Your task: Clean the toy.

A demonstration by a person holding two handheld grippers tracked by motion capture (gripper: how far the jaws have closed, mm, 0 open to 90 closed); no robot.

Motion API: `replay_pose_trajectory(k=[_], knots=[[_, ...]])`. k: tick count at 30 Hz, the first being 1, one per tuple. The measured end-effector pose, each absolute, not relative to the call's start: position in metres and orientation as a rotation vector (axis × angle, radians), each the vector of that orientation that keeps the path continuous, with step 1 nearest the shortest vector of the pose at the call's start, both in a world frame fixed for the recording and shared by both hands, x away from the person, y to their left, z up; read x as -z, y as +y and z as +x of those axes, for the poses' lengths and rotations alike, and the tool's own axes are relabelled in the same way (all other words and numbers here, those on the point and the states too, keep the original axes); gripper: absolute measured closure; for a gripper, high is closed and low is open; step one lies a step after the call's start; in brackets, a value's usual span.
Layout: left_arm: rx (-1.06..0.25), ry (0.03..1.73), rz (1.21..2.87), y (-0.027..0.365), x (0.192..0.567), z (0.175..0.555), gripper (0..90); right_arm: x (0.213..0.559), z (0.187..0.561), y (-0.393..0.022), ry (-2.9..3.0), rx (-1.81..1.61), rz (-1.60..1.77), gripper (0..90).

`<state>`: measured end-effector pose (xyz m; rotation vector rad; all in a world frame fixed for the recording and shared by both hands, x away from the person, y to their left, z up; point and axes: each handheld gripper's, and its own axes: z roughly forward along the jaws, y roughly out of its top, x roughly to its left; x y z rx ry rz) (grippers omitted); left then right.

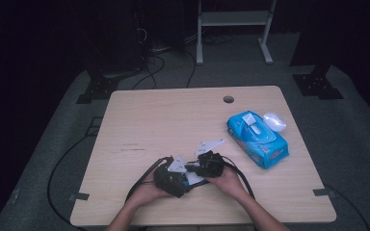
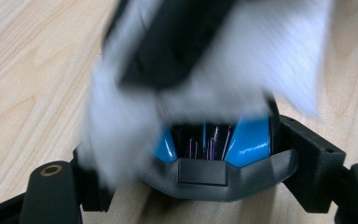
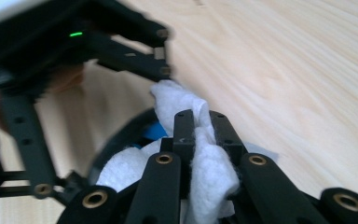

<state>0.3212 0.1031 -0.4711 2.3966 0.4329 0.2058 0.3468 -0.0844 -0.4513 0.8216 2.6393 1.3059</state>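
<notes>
Two grippers are meeting: the right gripper (image 3: 196, 122) is pinching a white wet wipe (image 3: 209, 172) directly against the blue-and-black object (image 2: 223, 156) the left gripper (image 1: 169, 179) is clamping.

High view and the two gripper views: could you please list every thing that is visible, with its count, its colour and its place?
table: one, light wood, middle of the high view, with a round hole near its far edge.
wet-wipe pack: one, blue, right part of the table.
small oval object: one, white, beside the far end of the pack; what it is cannot be told.
white wipe: one, pinched in the right gripper.
blue and black object: one, between the left gripper's jaws, partly under the wipe.
metal frame: one, white, on the floor behind the table.
left gripper: black, near edge.
right gripper: black, right next to the left one.
hands: two, at the near edge.
</notes>
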Motion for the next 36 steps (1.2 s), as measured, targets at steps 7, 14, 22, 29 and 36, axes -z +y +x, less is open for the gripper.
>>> replay_pose_trajectory(k=[7,14,22,29,36], knots=[[-0.197,0.441,2.393,0.103,0.471,0.321,23.6,0.455,0.339,-0.072,2.706,-1.4,0.812,82.0],[-0.194,0.439,2.385,0.103,0.472,0.321,23.6,0.451,0.332,-0.073,2.763,-1.46,0.771,82.0],[-0.195,0.438,2.39,0.103,0.472,0.321,23.5,0.452,0.329,-0.07,2.784,-1.396,0.724,82.0],[-0.196,0.438,2.388,0.104,0.472,0.321,23.6,0.45,0.338,-0.075,2.682,-1.342,0.774,82.1],[-0.2,0.432,2.391,0.104,0.472,0.321,23.6,0.445,0.338,-0.106,2.602,-1.202,0.759,82.1]])
